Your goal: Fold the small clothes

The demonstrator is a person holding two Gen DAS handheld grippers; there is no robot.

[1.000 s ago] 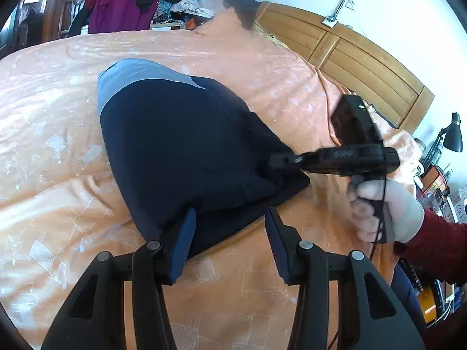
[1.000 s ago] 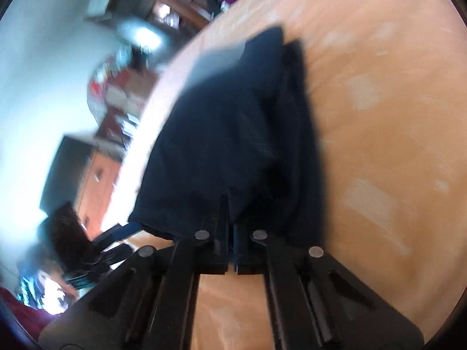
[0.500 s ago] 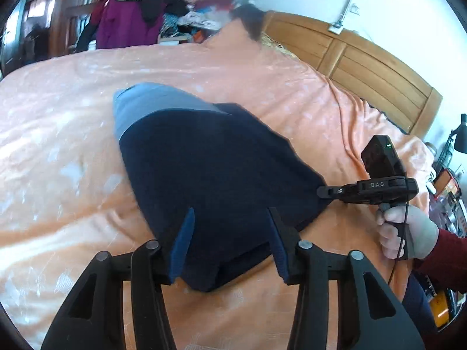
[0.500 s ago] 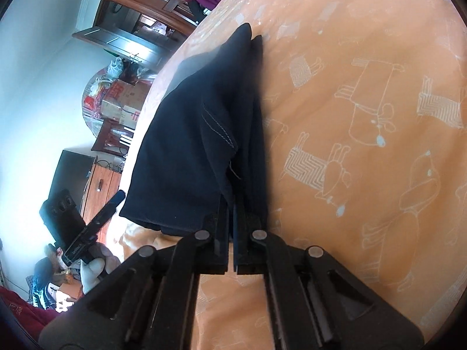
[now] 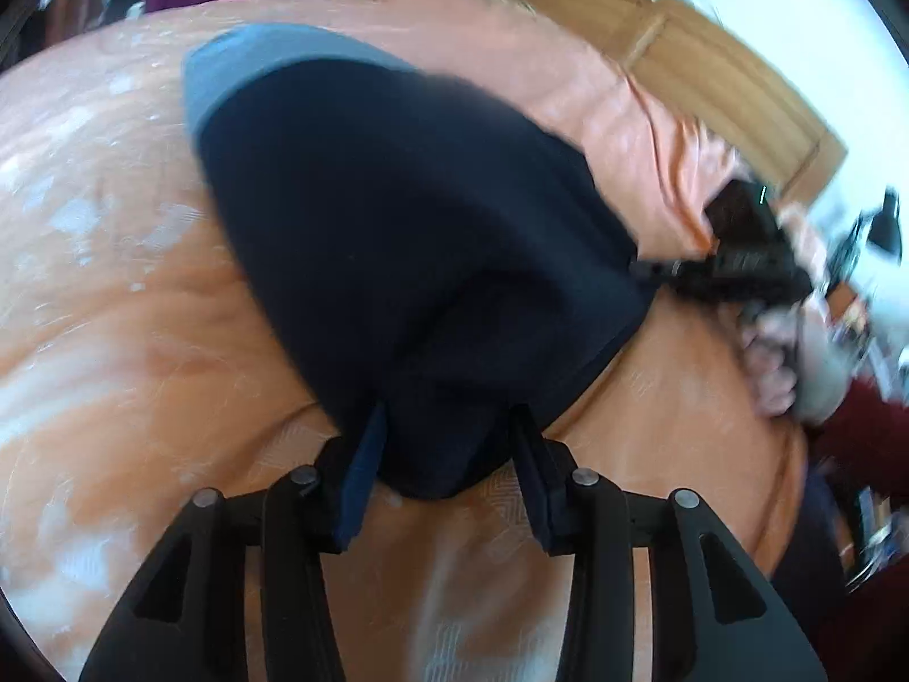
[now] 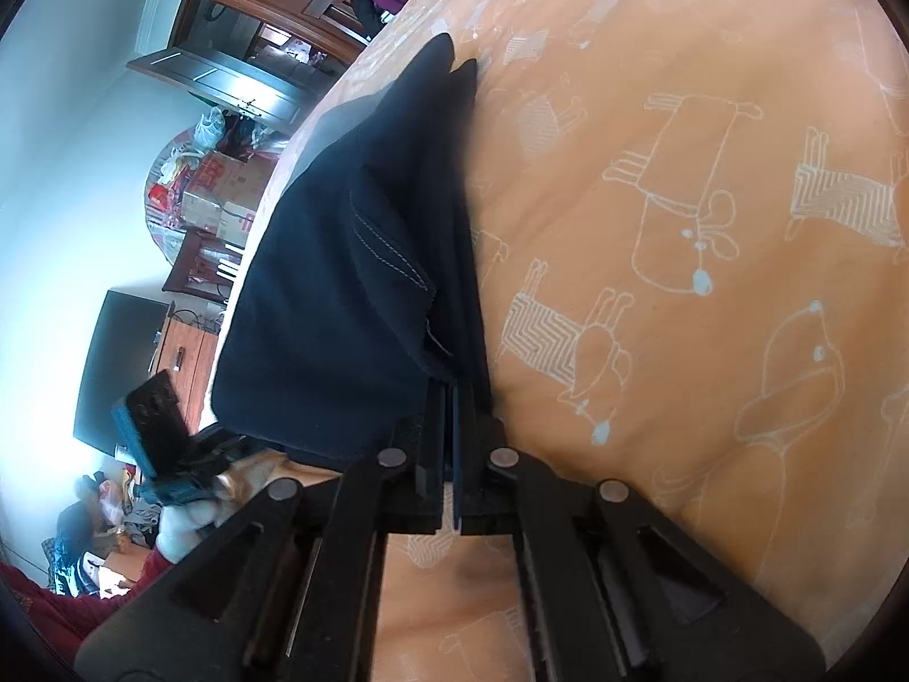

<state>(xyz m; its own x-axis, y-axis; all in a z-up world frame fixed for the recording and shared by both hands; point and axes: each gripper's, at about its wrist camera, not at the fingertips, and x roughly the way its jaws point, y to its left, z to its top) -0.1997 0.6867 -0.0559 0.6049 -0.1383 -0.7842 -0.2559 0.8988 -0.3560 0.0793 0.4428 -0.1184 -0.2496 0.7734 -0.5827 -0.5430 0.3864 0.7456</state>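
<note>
Both my grippers work the dark garment (image 5: 409,261) on the orange bedspread (image 5: 113,307). My right gripper (image 6: 451,398) pinches its edge tight. My left gripper (image 5: 449,443) gapes wide around its near corner.

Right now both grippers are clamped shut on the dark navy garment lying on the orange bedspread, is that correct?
Not quite: only the right gripper is shut on the navy garment. The left wrist view shows the left gripper open, its fingers straddling the garment's near edge on the orange bedspread.

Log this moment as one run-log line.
right gripper: shut on navy garment | left gripper: open, straddling its edge | orange bedspread
</note>
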